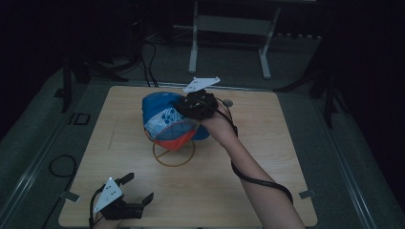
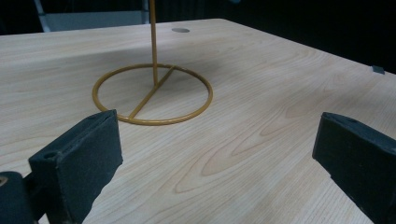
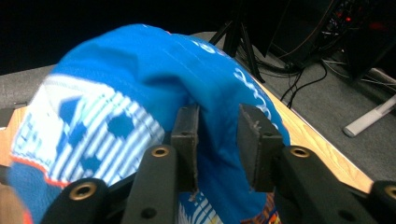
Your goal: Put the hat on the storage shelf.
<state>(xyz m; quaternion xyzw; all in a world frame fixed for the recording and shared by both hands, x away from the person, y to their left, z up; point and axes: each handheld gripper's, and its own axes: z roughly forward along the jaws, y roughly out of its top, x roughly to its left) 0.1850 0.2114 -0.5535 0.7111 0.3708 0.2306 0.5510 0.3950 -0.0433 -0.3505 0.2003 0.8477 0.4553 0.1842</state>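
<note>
- The right gripper [image 1: 193,106] is held over the middle of the far half of the table [image 1: 267,157], at the top of a blue cap [image 1: 162,117] with a white striped front panel and an orange brim.
- The right forearm [image 1: 258,181] runs diagonally from the lower right edge of the high view up and left to the cap; the hand [image 1: 217,125] is bent at the wrist so the gripper lies over the crown.
- In the right gripper view, its jaws stand a small way apart with a fold of the cap's blue cloth [image 3: 215,135] bulging between them. The left pad lies against the cloth; whether the right pad presses on it I cannot tell.
- The cap sits on top of a yellow wire stand [image 1: 173,155], whose ring base rests flat on the table just in front of the cap.
- The left gripper [image 1: 136,188] is low at the near left corner of the table, well apart from the cap, pointing up and right towards the stand.
- Its jaws are wide apart with nothing between them; in the left gripper view the stand's ring [image 2: 152,94] and upright rod lie ahead on bare wood.
- A black cable [image 1: 260,180] winds around the right forearm.
</note>
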